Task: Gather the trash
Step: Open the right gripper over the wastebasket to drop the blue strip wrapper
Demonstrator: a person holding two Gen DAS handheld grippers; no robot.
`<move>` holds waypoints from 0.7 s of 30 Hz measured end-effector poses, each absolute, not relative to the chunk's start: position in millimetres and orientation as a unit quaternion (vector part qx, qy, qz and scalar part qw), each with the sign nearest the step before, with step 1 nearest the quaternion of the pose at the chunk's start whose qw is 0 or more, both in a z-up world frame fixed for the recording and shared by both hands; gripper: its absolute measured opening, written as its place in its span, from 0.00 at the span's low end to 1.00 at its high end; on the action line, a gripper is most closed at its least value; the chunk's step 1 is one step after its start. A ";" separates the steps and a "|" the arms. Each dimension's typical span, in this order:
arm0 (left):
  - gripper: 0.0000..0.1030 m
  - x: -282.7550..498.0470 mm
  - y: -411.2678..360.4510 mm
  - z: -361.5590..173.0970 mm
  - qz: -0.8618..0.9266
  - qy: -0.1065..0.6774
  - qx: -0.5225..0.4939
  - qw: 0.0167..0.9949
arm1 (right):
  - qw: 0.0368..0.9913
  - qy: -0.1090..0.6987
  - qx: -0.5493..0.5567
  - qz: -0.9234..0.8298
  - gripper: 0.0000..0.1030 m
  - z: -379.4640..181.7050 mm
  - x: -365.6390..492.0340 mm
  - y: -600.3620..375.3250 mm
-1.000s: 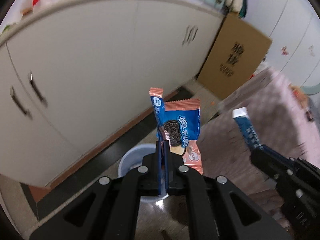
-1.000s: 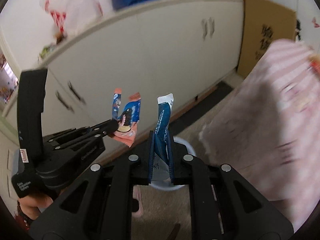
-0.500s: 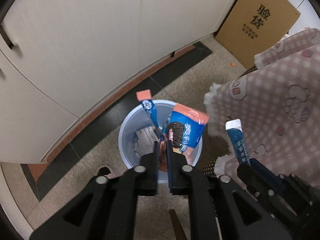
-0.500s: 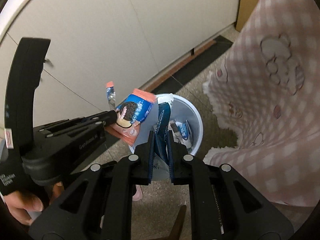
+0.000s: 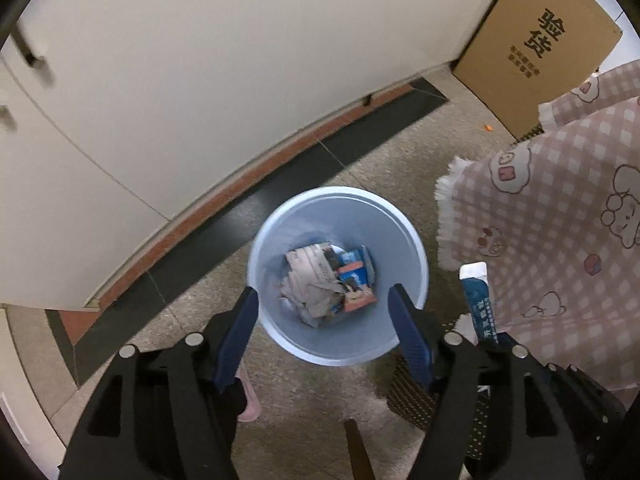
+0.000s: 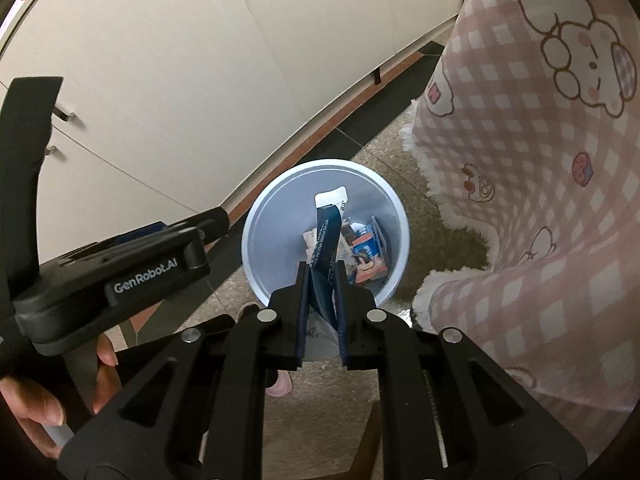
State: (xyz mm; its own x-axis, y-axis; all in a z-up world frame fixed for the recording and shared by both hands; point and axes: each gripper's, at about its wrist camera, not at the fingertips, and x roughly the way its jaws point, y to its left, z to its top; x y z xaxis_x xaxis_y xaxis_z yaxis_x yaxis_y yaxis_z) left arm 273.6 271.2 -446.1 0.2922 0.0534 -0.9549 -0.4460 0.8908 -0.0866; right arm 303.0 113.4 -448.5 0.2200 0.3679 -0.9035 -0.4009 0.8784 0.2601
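Over at your far left, the cream cabinet doors (image 5: 168,80) curve along the floor's dark border strip (image 5: 280,184). Your left gripper (image 5: 322,306) hangs above the pale blue trash bin (image 5: 280,216) with its two blue-padded fingers (image 5: 240,322) spread wide and nothing between them. Down inside the bin lie crumpled paper (image 5: 310,280) and a blue-and-orange cookie wrapper (image 5: 356,284). Just to the right, your right gripper (image 6: 322,280) is clamped on a narrow blue sachet (image 6: 326,240), whose white end stands up over the bin's mouth in the right wrist view. Farther right, the pink checked tablecloth (image 5: 560,240) with cartoon animals hangs close beside the bin, and a brown cardboard box (image 5: 536,44) leans against the cabinet behind it.
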 end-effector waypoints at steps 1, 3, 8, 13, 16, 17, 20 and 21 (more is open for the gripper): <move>0.65 270.8 271.9 -444.0 0.166 0.571 -0.169 0.786 | 0.781 0.574 -0.013 0.247 0.12 -449.4 302.0 113.3; 0.68 265.0 275.3 -439.6 0.179 0.565 -0.170 0.787 | 0.780 0.575 -0.007 0.248 0.12 -450.1 299.9 113.5; 0.71 258.0 278.3 -434.2 0.204 0.559 -0.152 0.789 | 0.777 0.577 0.002 0.253 0.12 -456.4 295.9 115.1; 0.71 256.1 286.0 -431.0 0.217 0.561 -0.144 0.785 | 0.777 0.571 -0.005 0.264 0.12 -456.2 297.9 119.7; 0.72 254.5 293.3 -425.8 0.229 0.555 -0.152 0.785 | 0.784 0.560 -0.002 0.269 0.12 -448.1 302.1 121.9; 0.72 253.9 296.2 -422.6 0.234 0.551 -0.154 0.786 | 0.786 0.556 -0.001 0.271 0.13 -443.4 302.7 122.2; 0.72 252.4 300.7 -414.2 0.242 0.541 -0.159 0.790 | 0.797 0.538 0.003 0.274 0.13 -433.1 306.9 123.3; 0.72 251.8 301.4 -411.6 0.243 0.538 -0.160 0.791 | 0.798 0.536 0.004 0.276 0.14 -430.7 308.2 123.9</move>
